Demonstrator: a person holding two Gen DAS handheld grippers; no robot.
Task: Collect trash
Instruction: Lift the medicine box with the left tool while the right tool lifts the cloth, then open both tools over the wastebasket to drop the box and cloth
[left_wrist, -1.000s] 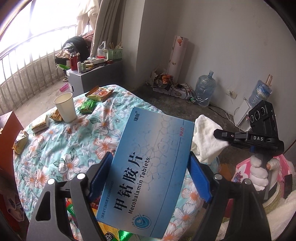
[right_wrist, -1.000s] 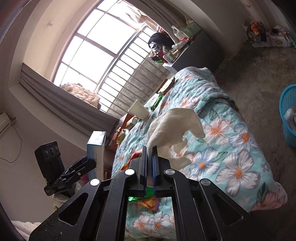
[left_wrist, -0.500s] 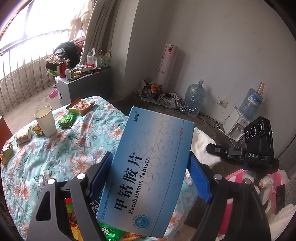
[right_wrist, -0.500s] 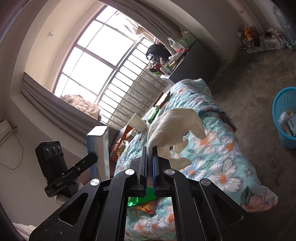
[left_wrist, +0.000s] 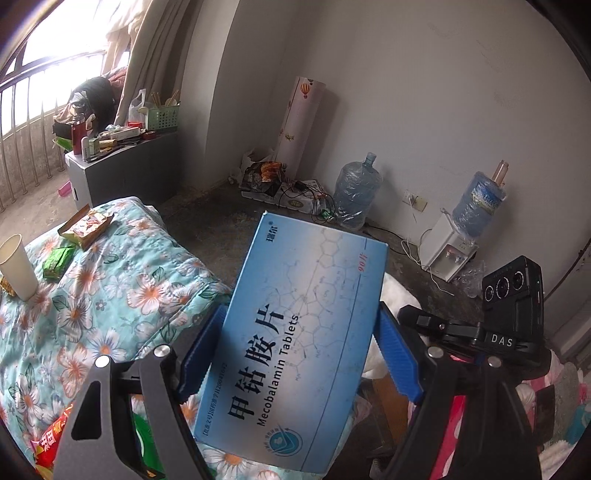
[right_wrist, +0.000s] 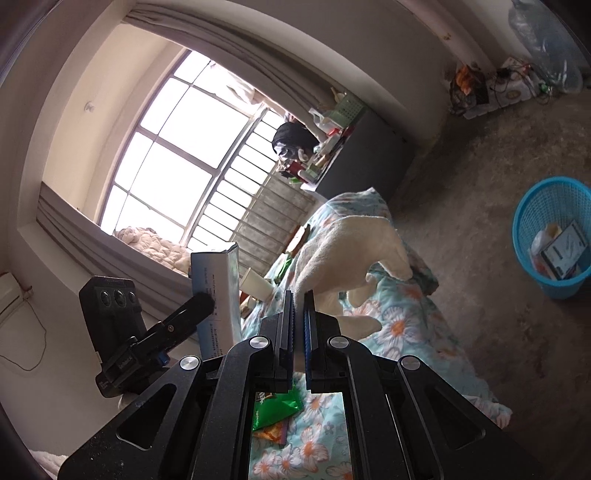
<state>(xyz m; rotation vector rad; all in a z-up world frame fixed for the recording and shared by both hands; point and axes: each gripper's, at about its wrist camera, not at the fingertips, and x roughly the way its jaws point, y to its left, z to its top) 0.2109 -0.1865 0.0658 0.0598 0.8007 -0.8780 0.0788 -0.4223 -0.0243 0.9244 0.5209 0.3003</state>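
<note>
The left gripper (left_wrist: 295, 354) clamps a flat blue cardboard tablet box (left_wrist: 295, 339) between its blue pads, above the near edge of a teal floral quilt (left_wrist: 110, 280). The right gripper (right_wrist: 298, 325) is closed on a cream cloth (right_wrist: 343, 251). A white paper cup (left_wrist: 16, 266) and snack wrappers (left_wrist: 86, 225) lie far left on the quilt. A blue plastic mesh basket (right_wrist: 535, 218) holding trash stands on the grey concrete floor (right_wrist: 461, 206), right.

The blue medicine box (left_wrist: 295, 343) is showing "Mecobalamin Tablets" under large Chinese characters "甲钴胺片", with "90片" in red near its top corner. The black camera mount (left_wrist: 502, 339) beside it is reading "DAS".
</note>
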